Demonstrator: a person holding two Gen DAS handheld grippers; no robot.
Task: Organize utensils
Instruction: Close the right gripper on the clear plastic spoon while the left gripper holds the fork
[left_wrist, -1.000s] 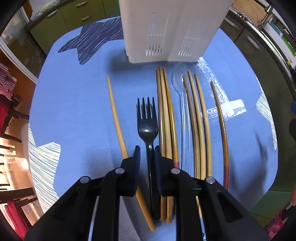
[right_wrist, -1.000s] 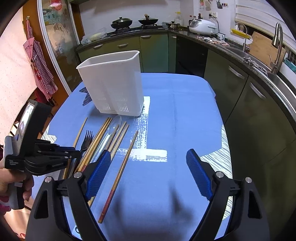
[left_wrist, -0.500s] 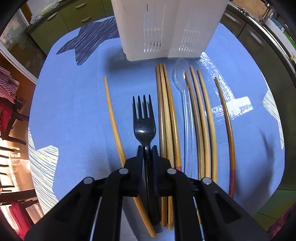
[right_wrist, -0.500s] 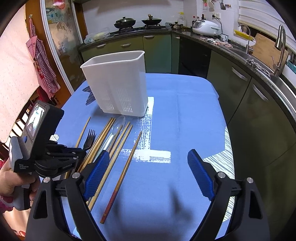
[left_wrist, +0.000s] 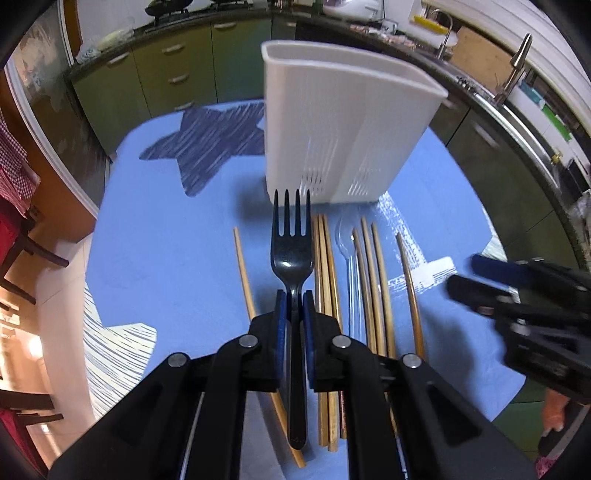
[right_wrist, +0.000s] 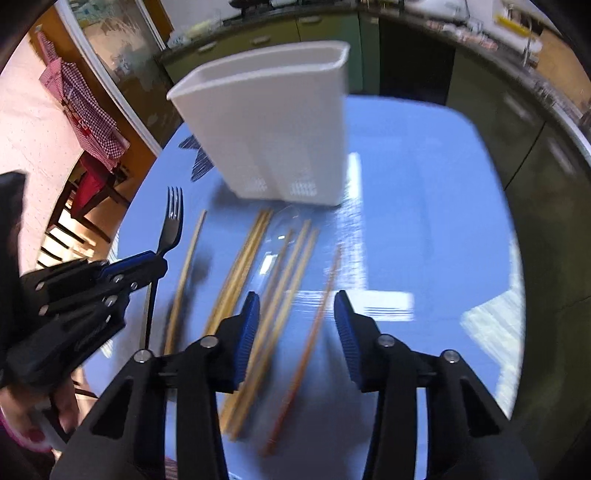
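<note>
Above the blue tablecloth (left_wrist: 166, 258), the left gripper (left_wrist: 293, 308) has its pads pressed tightly on the neck of the black fork (left_wrist: 291, 254), which is lifted off the cloth with its tines pointing toward the white utensil holder (left_wrist: 343, 125). To do this step well, the person should probably raise the fork above the holder's rim, turn it upright, and release only when it is inside one compartment. The right gripper (right_wrist: 295, 332) hovers over the chopsticks (right_wrist: 284, 273) and the clear spoon (right_wrist: 269, 254) lying on the cloth; its jaws have just been closing, but they are partly apart and hold nothing. The holder stands upright just behind the utensils. Its inside is not visible, so its contents cannot be told.
</note>
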